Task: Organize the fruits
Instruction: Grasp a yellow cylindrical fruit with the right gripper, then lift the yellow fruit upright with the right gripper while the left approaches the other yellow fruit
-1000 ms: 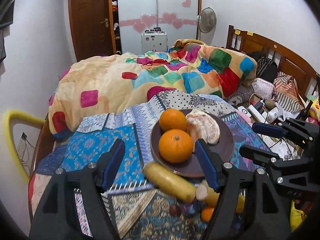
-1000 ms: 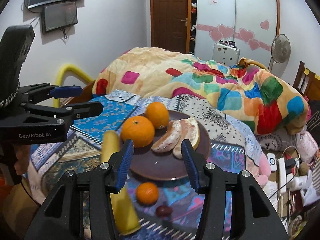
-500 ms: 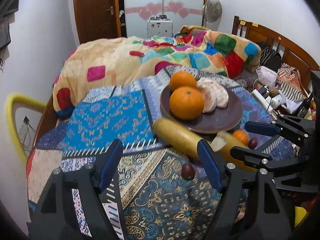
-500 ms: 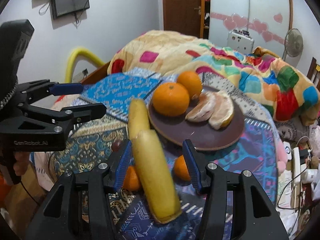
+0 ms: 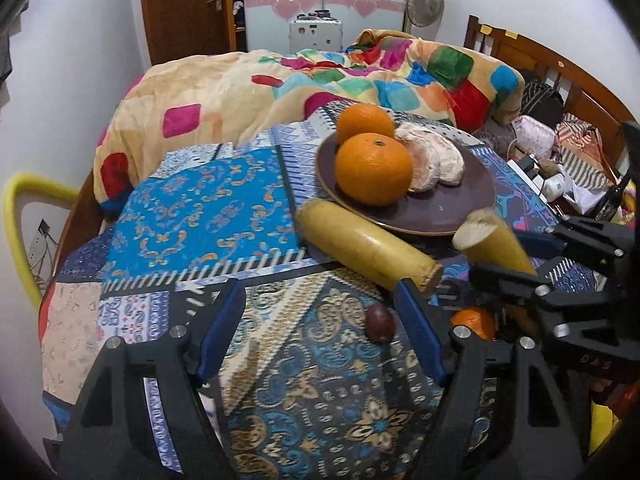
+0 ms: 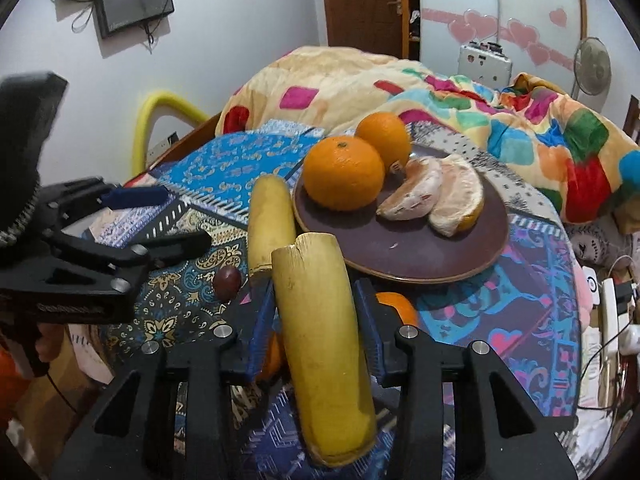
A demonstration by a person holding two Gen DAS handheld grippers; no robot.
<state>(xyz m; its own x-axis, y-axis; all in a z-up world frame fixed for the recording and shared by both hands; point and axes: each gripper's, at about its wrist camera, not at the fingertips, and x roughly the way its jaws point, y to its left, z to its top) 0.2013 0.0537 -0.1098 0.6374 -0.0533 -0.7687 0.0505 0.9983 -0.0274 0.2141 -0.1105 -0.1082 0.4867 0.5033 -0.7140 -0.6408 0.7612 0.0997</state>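
My right gripper (image 6: pixel 316 328) is shut on a yellow banana piece (image 6: pixel 320 320), held just in front of the brown plate (image 6: pixel 480 248); the piece also shows in the left wrist view (image 5: pixel 492 240). The plate holds two oranges (image 6: pixel 344 180) and peeled pomelo segments (image 6: pixel 436 192). A second banana piece (image 6: pixel 270 220) lies on the cloth against the plate's left rim. A dark red small fruit (image 6: pixel 227 278) and small oranges (image 6: pixel 396 308) lie on the cloth near the fingers. My left gripper (image 5: pixel 320 332) is open and empty above the cloth, near the small fruit (image 5: pixel 379 322).
The round table carries a patterned blue cloth (image 5: pixel 208 216). A bed with a colourful quilt (image 5: pixel 360 76) lies right behind it. Cables, a power strip and clutter (image 6: pixel 608 308) sit to the right. A yellow chair back (image 5: pixel 20 220) stands at the left.
My right gripper has closed on the banana piece and lifted its end off the cloth. My left gripper has pulled back from the plate, staying open.
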